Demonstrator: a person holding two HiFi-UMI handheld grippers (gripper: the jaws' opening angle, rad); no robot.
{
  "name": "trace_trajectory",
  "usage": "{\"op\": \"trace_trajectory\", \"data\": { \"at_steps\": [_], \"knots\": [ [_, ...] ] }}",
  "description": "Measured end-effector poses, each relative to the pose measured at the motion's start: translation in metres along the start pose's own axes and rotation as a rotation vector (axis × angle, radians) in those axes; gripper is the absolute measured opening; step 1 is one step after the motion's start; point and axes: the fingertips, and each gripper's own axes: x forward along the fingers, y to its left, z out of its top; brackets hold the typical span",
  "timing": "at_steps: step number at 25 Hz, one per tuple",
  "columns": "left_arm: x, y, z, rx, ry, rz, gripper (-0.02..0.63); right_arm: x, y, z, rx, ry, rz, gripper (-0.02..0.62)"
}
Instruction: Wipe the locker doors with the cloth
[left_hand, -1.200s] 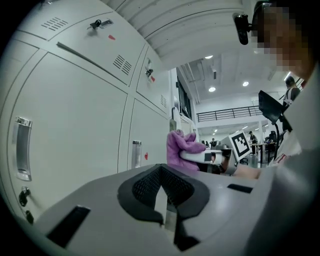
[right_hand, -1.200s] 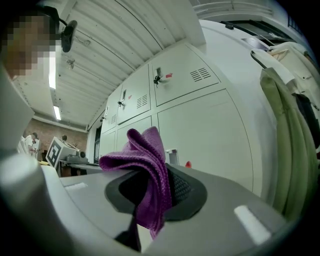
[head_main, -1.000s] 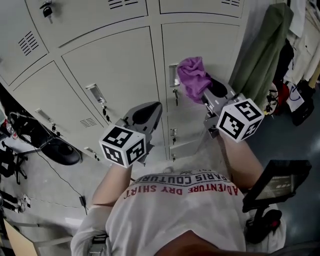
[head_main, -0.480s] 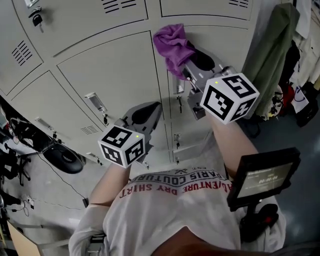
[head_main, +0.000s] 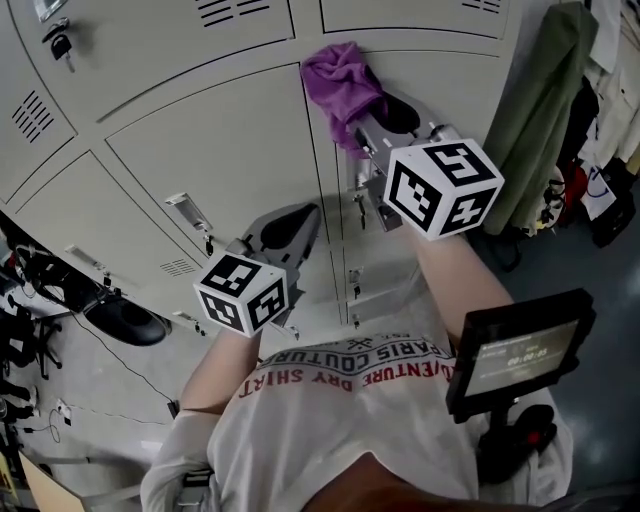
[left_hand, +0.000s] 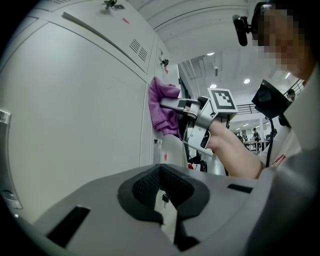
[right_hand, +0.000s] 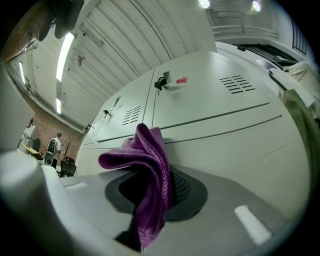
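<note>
Cloth (head_main: 343, 82) has climbed to the locker door (head_main: 462, 92) top edge, apparently touching.

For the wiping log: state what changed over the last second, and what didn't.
The right gripper carried the purple cloth up and leftward across the locker door, from beside the latch to the door's top left corner. It stayed shut on the cloth. The left gripper stayed low in front of the lockers, holding nothing.

Grey floor (head_main: 100, 385); perhaps coats (head_main: 540, 110) hanging.
</note>
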Motion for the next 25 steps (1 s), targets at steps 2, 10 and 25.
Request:
{"op": "trace_trajectory", "data": {
  "at_steps": [2, 10, 25],
  "knots": [
    [0.0, 0.0, 0.0, -0.001, -0.001, 0.0, 0.002, -0.001, -0.001, 0.0, 0.0, -0.002, -0.002, 0.066],
    [-0.004, 0.0, 0.0, -0.009, -0.011, 0.003, 0.002, -0.013, -0.025, 0.0, -0.017, 0.0, -0.069, 0.066],
    [0.005, -0.015, -0.006, -0.019, -0.01, -0.025, 0.002, -0.075, -0.141, 0.017, -0.095, -0.037, -0.362, 0.066]
  ]
}}
